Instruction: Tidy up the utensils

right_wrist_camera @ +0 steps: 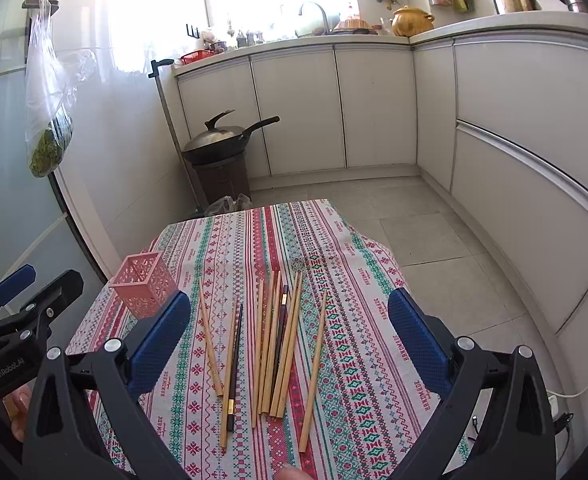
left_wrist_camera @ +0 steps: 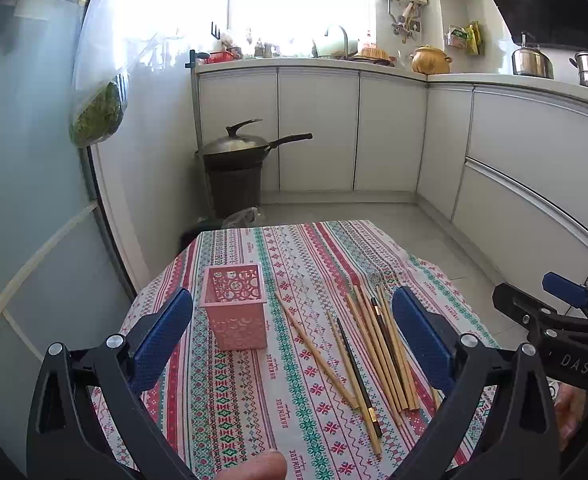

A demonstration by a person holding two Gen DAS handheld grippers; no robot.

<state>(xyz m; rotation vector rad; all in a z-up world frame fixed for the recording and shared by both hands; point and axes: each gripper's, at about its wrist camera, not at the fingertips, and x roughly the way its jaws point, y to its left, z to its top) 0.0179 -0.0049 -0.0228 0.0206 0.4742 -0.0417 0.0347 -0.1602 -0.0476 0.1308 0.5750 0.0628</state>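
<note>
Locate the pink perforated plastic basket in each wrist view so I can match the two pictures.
Left wrist view: the pink perforated plastic basket stands left of centre, just beyond the left claw's left finger.
Right wrist view: it sits at the far left, above the right claw's left finger.
Shared landmark: the black wok by the cabinets.

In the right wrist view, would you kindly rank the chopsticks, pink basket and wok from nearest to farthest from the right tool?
1. Chopsticks, on the tablecloth between its fingers.
2. Pink basket, farther, left.
3. Wok, on the bin beyond the table.
</note>
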